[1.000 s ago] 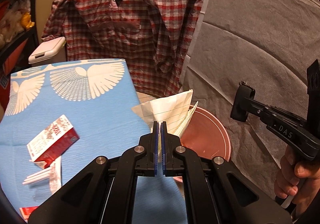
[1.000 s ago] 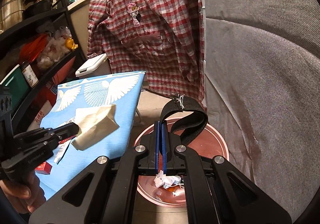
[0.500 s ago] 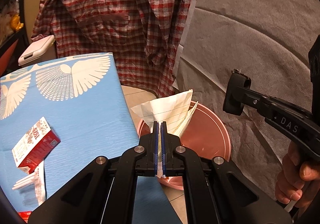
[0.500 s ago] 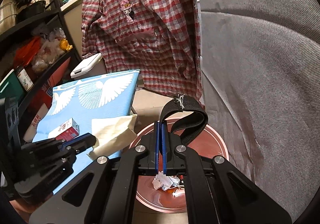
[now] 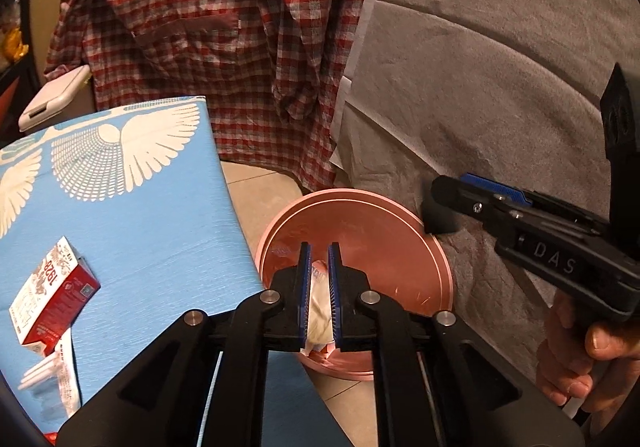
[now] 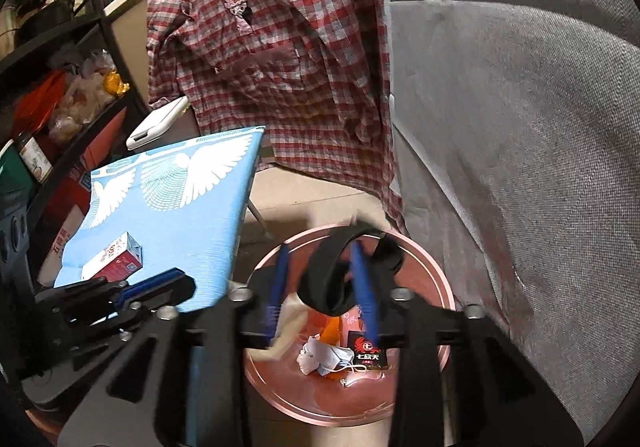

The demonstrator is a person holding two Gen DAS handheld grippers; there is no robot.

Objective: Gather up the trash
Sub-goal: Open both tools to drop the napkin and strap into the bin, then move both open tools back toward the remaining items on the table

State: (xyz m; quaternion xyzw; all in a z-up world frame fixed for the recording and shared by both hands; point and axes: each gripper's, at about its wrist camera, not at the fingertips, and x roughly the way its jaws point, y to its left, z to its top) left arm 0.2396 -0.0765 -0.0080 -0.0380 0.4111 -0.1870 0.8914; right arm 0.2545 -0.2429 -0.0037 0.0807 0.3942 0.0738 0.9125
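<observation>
- Left tool (image 5: 319,287) hangs above the pink bin (image 5: 434,243), jaws slightly apart and empty; the pale paper wrapper (image 5: 320,311) lies loose below them, inside the bin.
- Right tool (image 6: 320,287) stands wide over the same bin; a black strap (image 6: 332,279) sits between its fingers, apparently released, though blur hides contact.
- Remaining trash lies to the left on the blue tabletop (image 5: 152,223): a red-and-white carton (image 5: 52,307), long axis running diagonally, with white wrappers (image 5: 44,371) just beside it.
- The left tool is nearer; the tabletop's right edge borders the bin, leaving open cloth around the carton.
</observation>
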